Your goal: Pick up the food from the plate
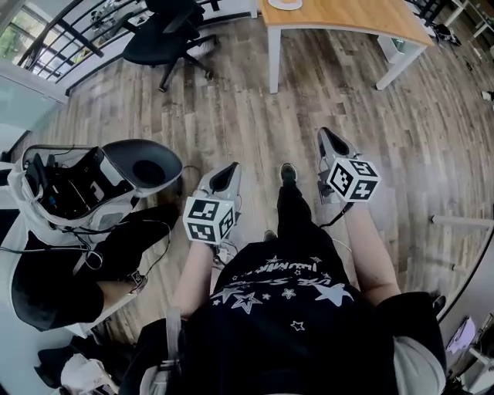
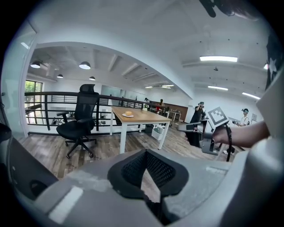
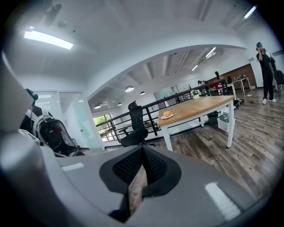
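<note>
A white plate (image 1: 285, 4) lies on the wooden table (image 1: 347, 15) far ahead of me, cut off by the top edge of the head view. In the left gripper view the plate (image 2: 128, 115) carries a round bun (image 2: 128, 113). The right gripper view shows the same bun (image 3: 167, 113) on the table's near end. My left gripper (image 1: 226, 176) and right gripper (image 1: 330, 141) are held in front of my body, over the wood floor and well short of the table. Both are shut with nothing in them; the left gripper's (image 2: 146, 153) and the right gripper's (image 3: 142, 148) pads meet at the tips.
A black office chair (image 1: 166, 35) stands left of the table, before a dark railing (image 2: 49, 95). A white and black wheeled rig with cables (image 1: 85, 193) sits close on my left. A white bin (image 1: 395, 46) is under the table. People stand far off (image 2: 199, 111).
</note>
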Demonstrator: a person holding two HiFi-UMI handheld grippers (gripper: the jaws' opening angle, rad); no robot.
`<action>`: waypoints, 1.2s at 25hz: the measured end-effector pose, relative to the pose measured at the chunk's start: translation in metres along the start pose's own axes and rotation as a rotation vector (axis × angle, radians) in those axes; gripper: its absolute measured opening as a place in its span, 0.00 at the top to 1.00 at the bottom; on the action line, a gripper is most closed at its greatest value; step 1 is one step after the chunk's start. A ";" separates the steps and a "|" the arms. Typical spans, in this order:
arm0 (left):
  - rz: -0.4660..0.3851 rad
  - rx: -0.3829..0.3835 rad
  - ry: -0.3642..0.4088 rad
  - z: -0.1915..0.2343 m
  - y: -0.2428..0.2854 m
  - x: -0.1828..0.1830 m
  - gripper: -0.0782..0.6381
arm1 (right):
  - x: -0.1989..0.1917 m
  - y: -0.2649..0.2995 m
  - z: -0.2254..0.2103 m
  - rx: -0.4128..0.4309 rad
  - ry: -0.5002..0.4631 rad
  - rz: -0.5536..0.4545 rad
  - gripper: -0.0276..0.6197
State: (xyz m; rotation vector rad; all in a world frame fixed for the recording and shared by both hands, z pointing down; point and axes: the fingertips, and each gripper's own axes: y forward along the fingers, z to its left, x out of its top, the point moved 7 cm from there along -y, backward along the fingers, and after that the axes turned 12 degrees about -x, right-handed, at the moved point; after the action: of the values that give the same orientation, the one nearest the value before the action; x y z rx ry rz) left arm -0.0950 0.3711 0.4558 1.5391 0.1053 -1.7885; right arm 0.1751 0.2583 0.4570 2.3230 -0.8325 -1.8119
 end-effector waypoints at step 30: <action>-0.020 0.105 -0.029 0.153 0.202 0.165 0.89 | 0.171 0.287 -0.072 0.105 -0.033 0.019 0.95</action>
State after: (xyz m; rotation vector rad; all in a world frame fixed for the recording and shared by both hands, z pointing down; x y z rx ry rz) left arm -0.0989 0.0692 0.4333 1.5895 0.0128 -1.8571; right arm 0.1623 -0.0825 0.4386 2.3442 -0.9734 -1.8469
